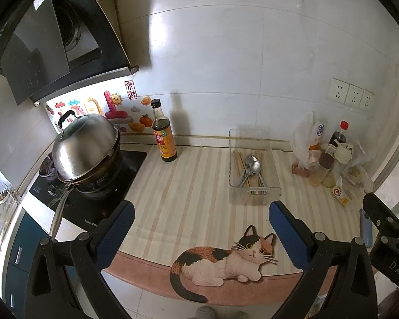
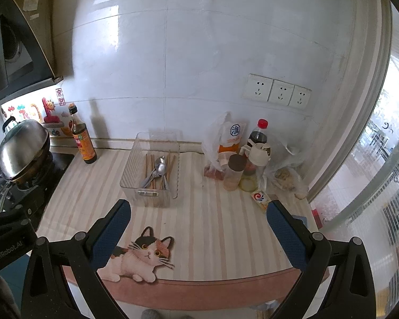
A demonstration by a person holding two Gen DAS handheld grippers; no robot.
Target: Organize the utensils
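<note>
both tongs, left and right, wide, empty. risk: spoons tangled with chopsticks in clear bin; one may drag others out.

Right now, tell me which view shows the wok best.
The left wrist view: the wok sits large there, with its lid, burner and long handle all visible. In the right wrist view the wok is small, at the left edge.

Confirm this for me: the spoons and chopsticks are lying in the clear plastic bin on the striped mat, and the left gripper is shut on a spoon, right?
Not quite. The left gripper is open and holds nothing, as the left wrist view shows. The rest stands: the spoons and chopsticks lie in the clear plastic bin on the striped mat.
</note>
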